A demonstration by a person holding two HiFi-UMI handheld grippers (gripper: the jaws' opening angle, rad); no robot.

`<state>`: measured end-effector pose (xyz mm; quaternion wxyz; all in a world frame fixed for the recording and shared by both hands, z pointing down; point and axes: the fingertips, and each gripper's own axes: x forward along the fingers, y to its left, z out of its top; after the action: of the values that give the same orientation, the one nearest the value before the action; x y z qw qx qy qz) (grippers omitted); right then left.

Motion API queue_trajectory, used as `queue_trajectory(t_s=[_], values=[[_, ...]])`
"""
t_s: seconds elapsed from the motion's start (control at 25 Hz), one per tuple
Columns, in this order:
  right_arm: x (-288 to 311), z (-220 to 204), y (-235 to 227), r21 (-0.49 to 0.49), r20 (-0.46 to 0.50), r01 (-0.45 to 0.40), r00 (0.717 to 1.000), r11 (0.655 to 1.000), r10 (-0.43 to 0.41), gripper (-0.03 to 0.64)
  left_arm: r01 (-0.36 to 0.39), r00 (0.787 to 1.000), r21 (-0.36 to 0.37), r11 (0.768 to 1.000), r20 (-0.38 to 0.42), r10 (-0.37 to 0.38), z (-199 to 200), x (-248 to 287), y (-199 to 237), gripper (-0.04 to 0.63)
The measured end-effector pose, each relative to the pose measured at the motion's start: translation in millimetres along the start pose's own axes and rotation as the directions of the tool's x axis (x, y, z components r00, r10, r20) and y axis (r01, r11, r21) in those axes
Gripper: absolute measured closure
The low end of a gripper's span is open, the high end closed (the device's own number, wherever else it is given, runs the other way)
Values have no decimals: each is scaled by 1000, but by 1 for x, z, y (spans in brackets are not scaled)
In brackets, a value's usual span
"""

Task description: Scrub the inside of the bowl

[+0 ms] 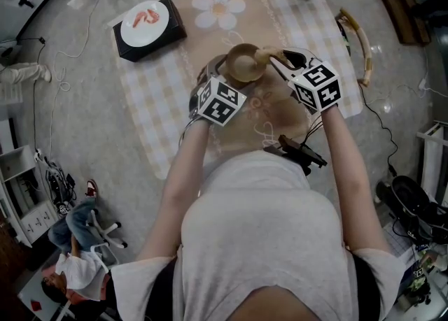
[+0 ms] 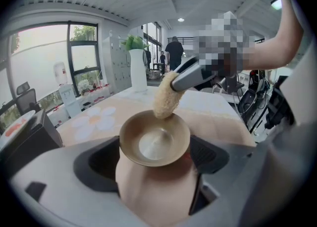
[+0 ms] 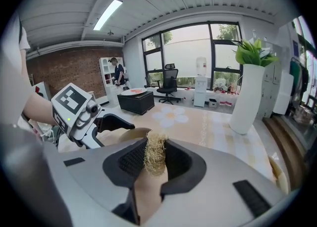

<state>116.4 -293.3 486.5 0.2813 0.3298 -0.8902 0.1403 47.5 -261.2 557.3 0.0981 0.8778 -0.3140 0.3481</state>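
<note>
Left hand-held gripper point(image 2: 153, 159): jaws clamped on tan bowl point(image 2: 148, 144), held over cloth-covered bench point(image 1: 150, 96), bowl's mouth tilted toward left gripper view's camera.
Right hand-held gripper point(image 3: 154, 160): jaws closed on straw-coloured fibrous scrubber point(image 3: 155, 152).
Scrubber tip touching far inner rim of bowl.
Farther back on bench: white plate point(image 1: 145, 19) atop black box point(image 1: 171, 31); tall white vase point(image 3: 250, 97) with green leaves.

No words or numbers can be read anywhere in these views. The square markers point(image 1: 220, 101) on the left gripper point(image 1: 222, 68) and the right gripper point(image 1: 274, 56) show only black-and-white block patterns, not letters.
</note>
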Motion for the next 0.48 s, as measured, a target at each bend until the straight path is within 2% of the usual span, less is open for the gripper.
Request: queue_trajectory(t_s=[0.2, 0.48], values=[[-6, -8, 9, 0, -13, -50, 999, 999, 50, 520, 1, 1000, 0, 1000, -1, -1, -1, 0, 0, 175], [-8, -15, 35, -40, -47, -174, 984, 984, 172, 520, 2, 1000, 1, 1000, -3, -2, -1, 0, 0, 175]])
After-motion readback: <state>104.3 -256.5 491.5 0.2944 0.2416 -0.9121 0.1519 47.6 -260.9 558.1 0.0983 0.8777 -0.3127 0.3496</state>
